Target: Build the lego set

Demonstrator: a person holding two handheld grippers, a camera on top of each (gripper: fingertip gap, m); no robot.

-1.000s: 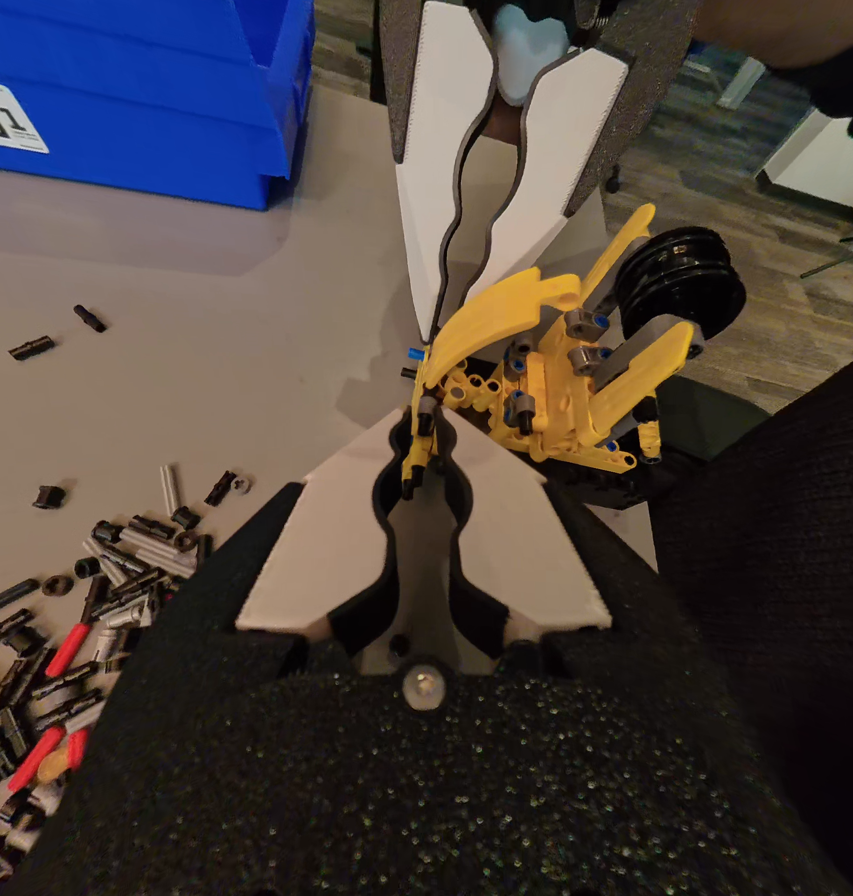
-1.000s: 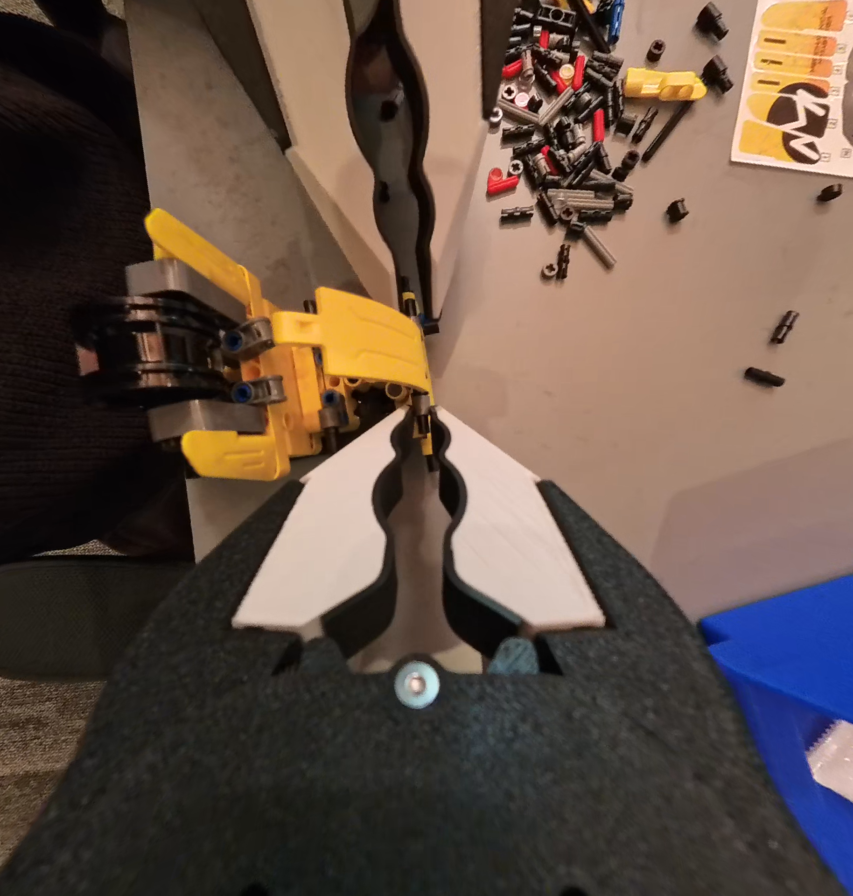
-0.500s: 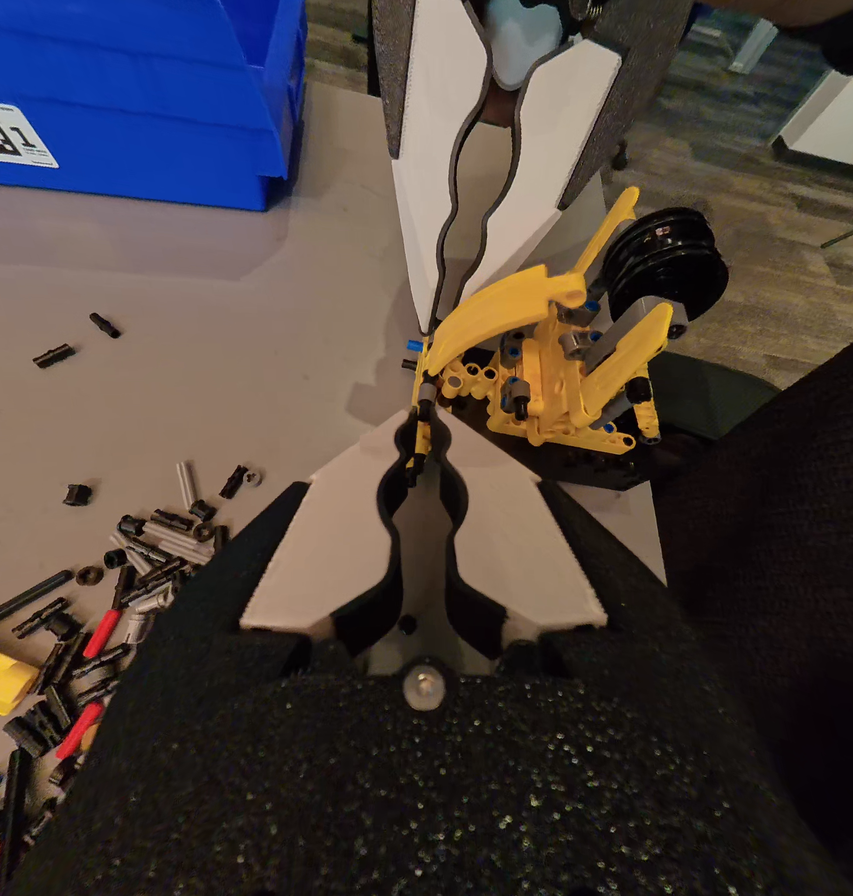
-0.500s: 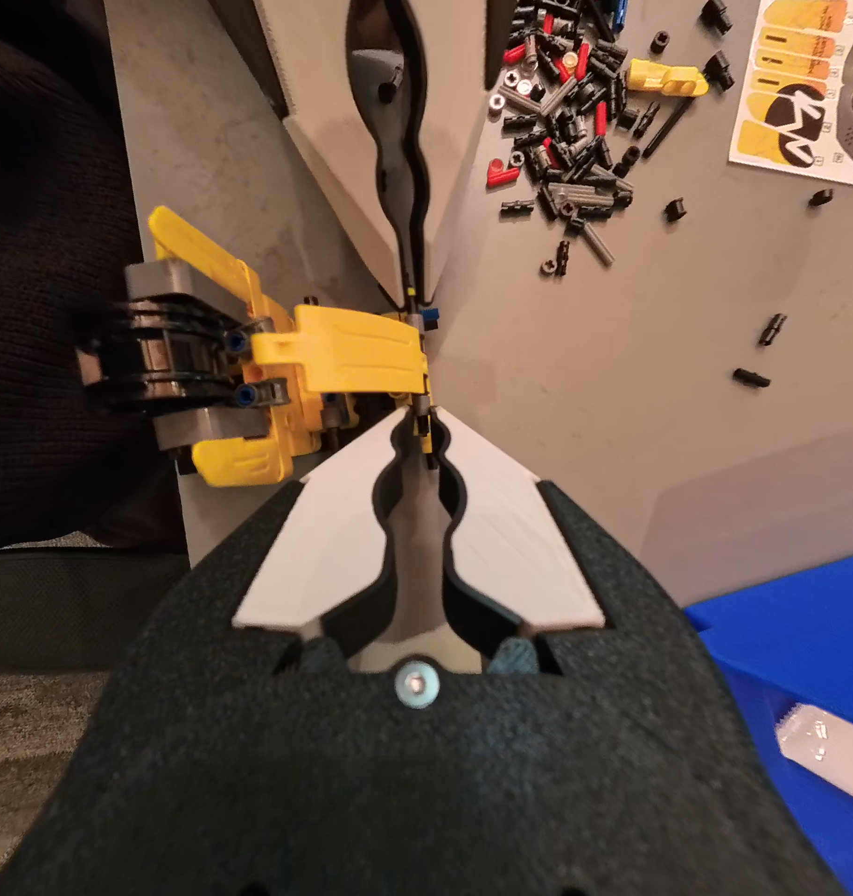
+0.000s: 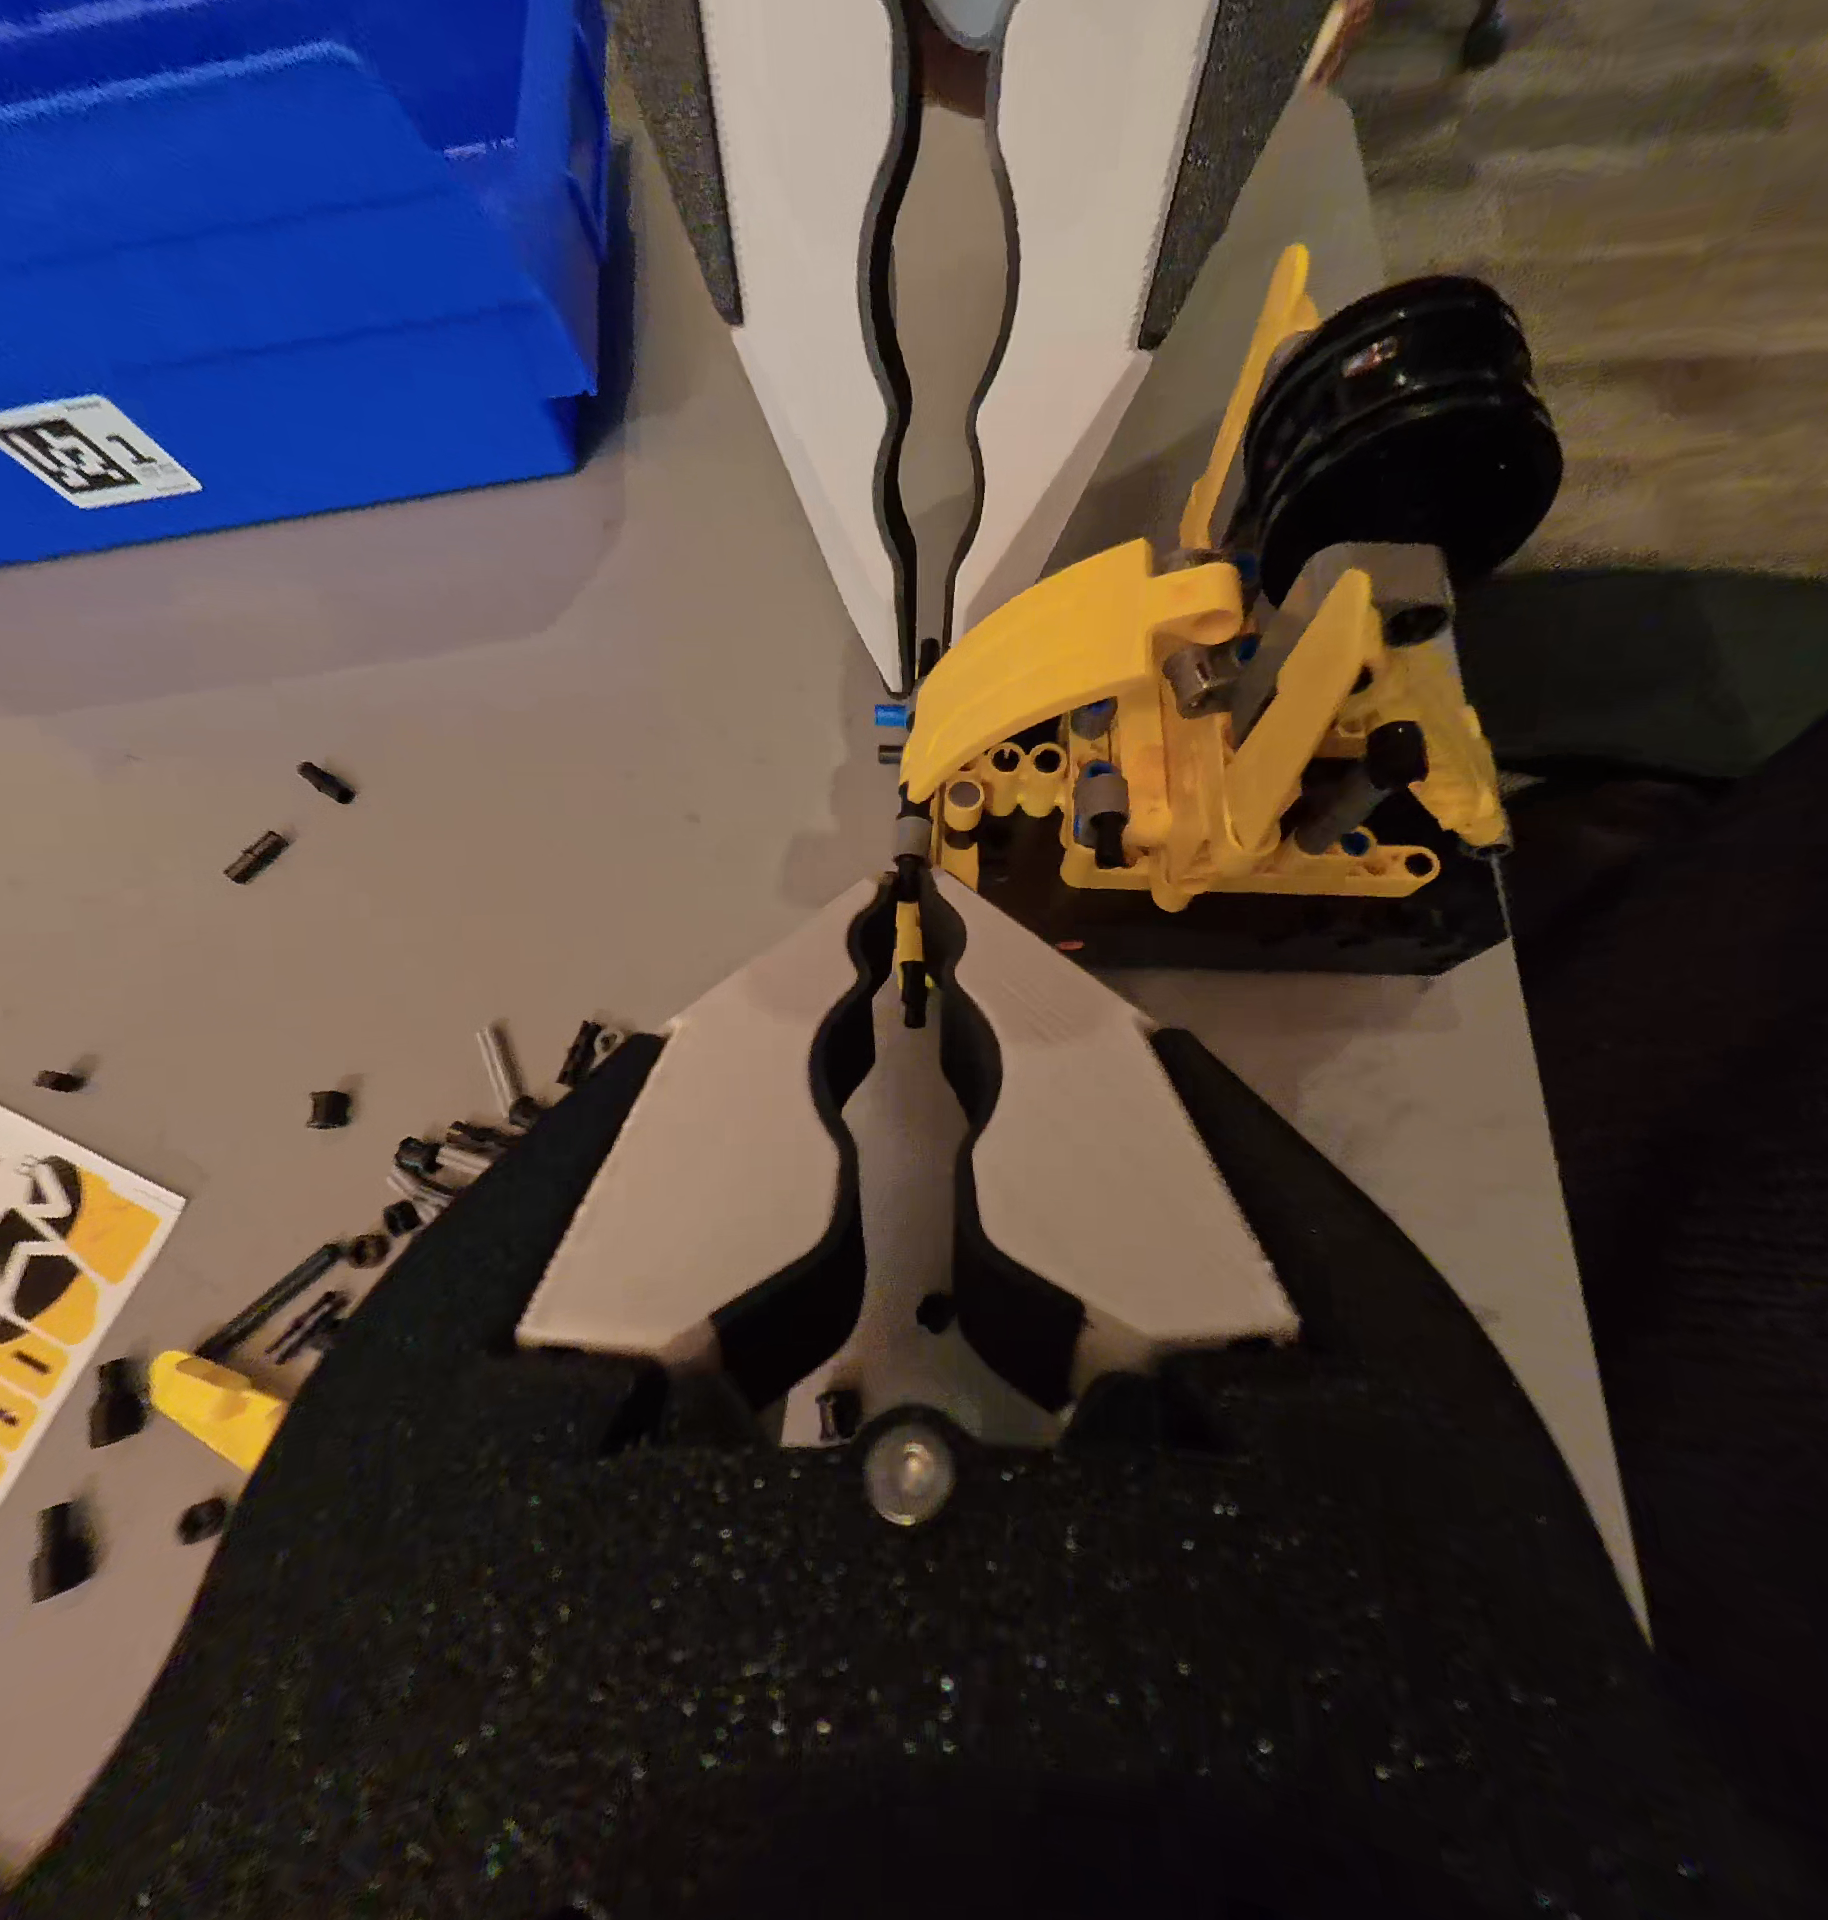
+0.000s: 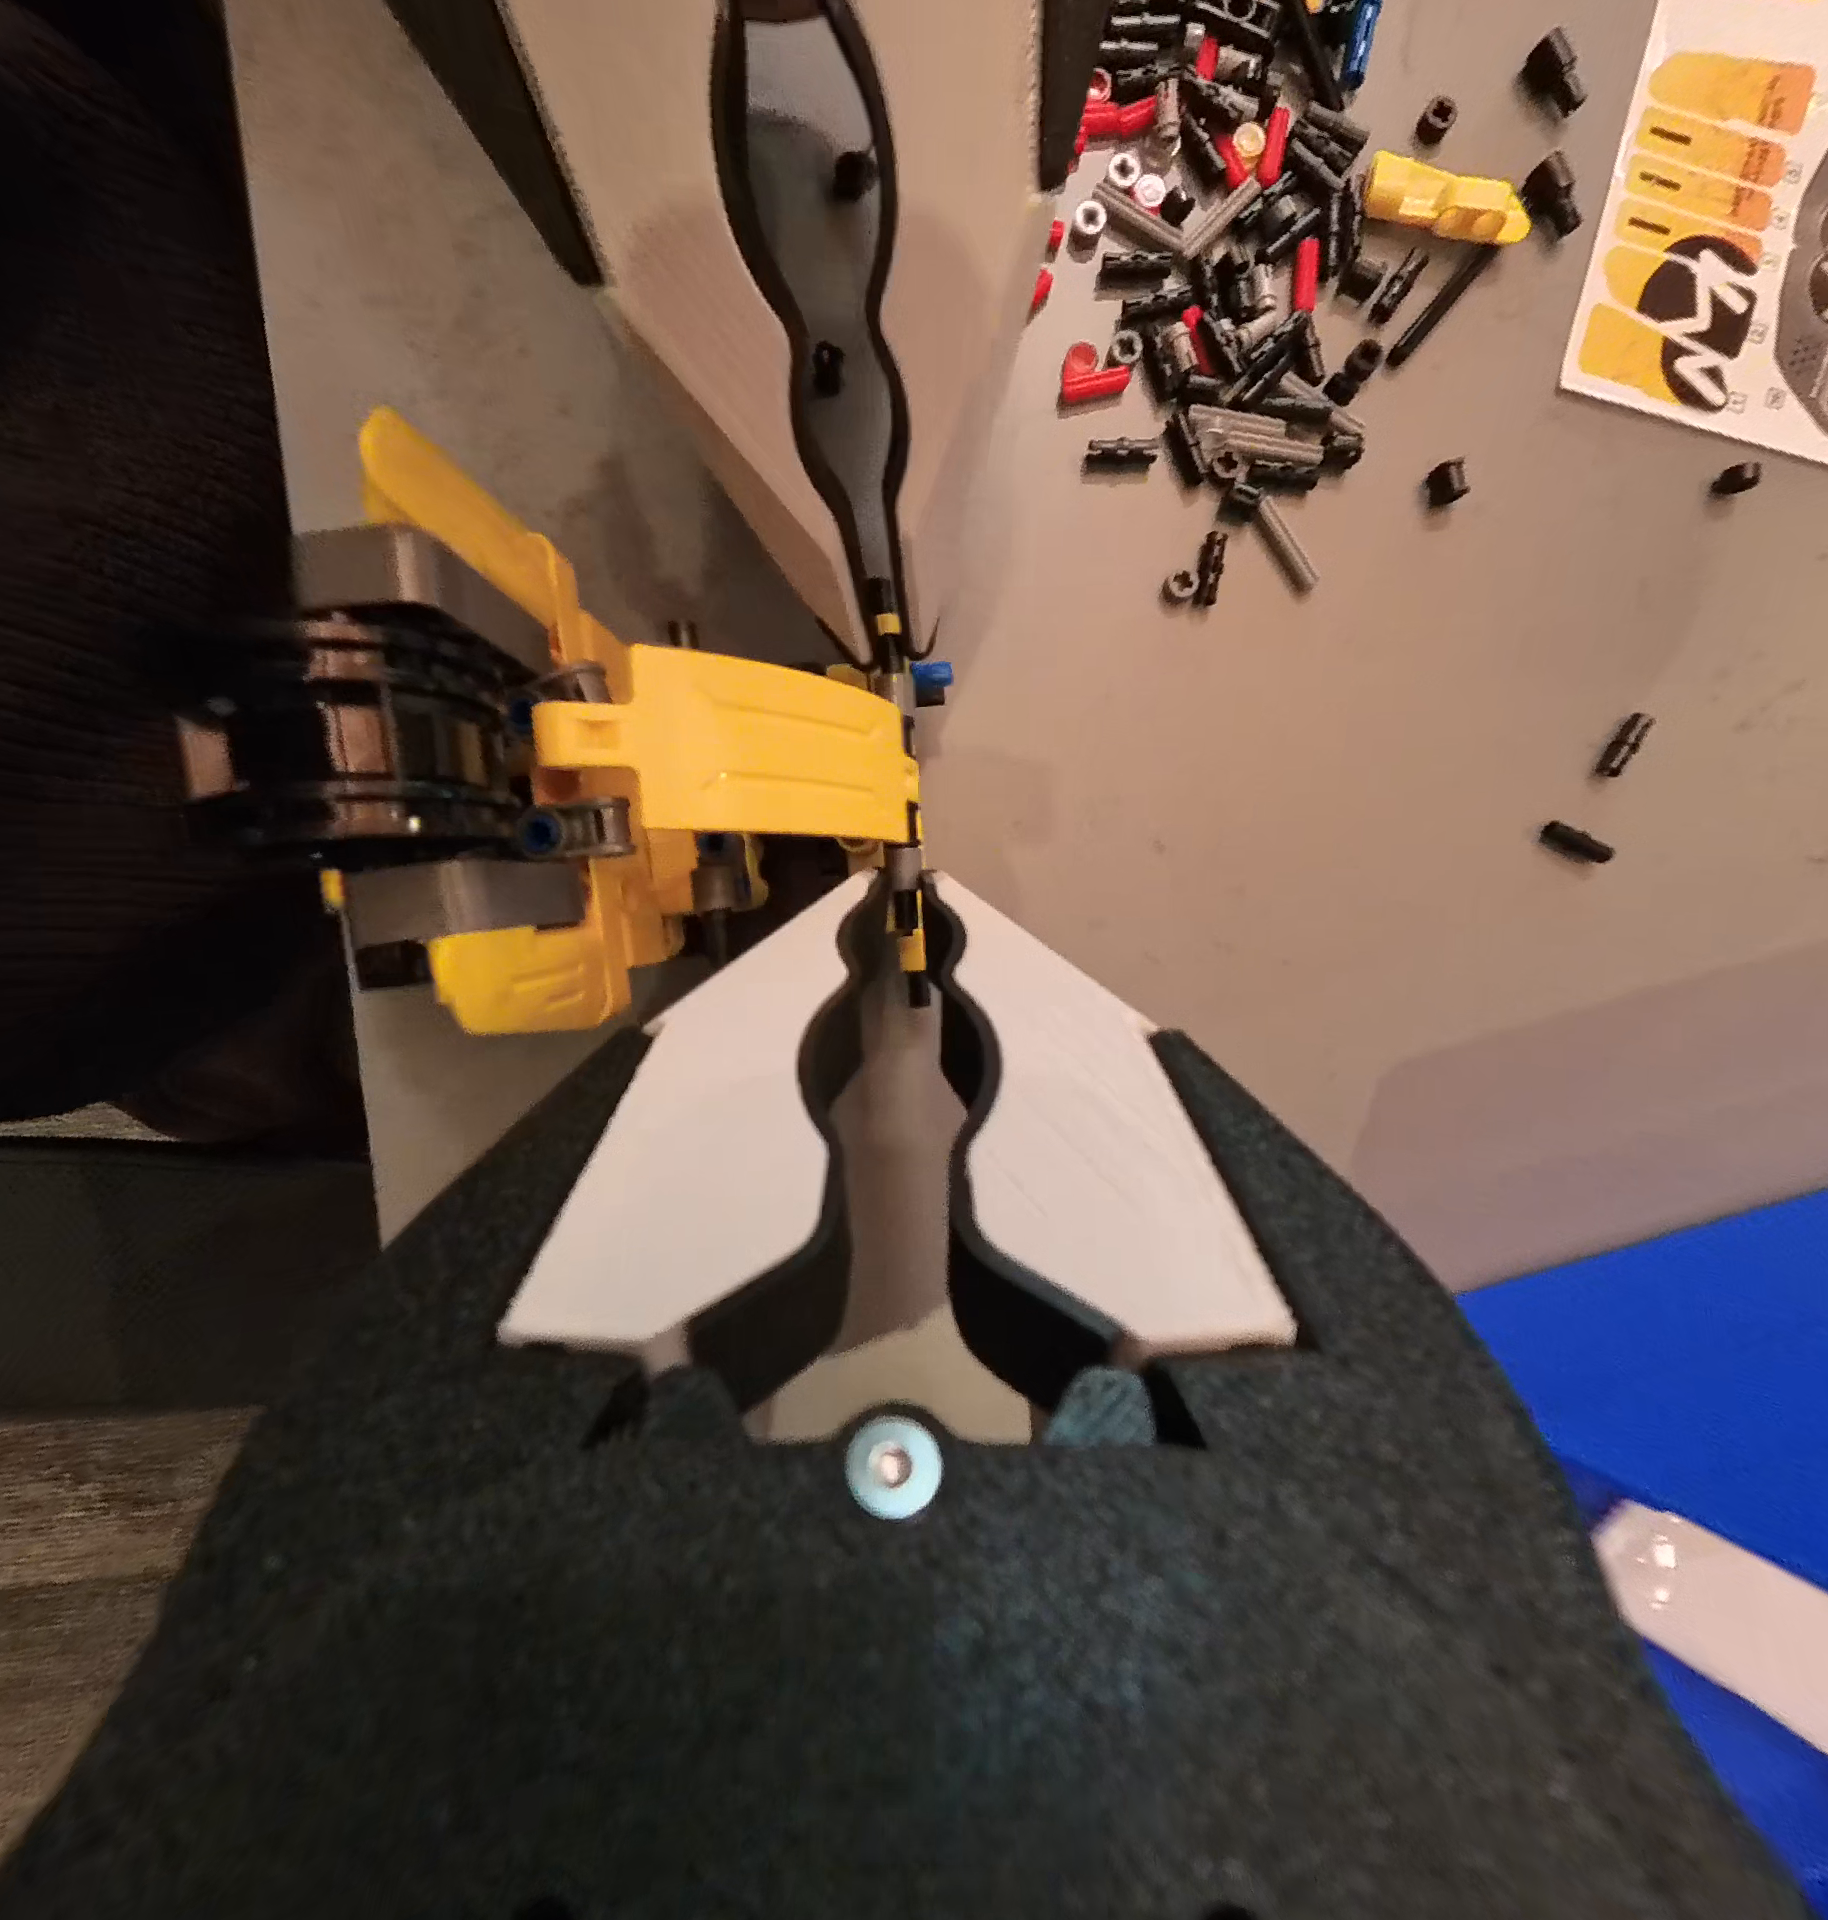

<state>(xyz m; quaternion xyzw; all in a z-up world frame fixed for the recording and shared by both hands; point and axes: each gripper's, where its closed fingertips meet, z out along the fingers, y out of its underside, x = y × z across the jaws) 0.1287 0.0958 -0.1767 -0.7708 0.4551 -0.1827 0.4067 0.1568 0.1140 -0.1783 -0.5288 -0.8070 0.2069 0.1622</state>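
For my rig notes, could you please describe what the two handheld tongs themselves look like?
Both look alike. The left tongs and right tongs each have a speckled black, grainy body, two pale grey wedge-shaped fingers lined with wavy black pads, and a silver screw at the base. No cables or markings show.

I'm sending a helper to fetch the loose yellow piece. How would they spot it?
Start at the sticker sheet on the grey table. Left of it, at the edge of the pile of small parts, lies the yellow piece, the only yellow among black, grey and red.
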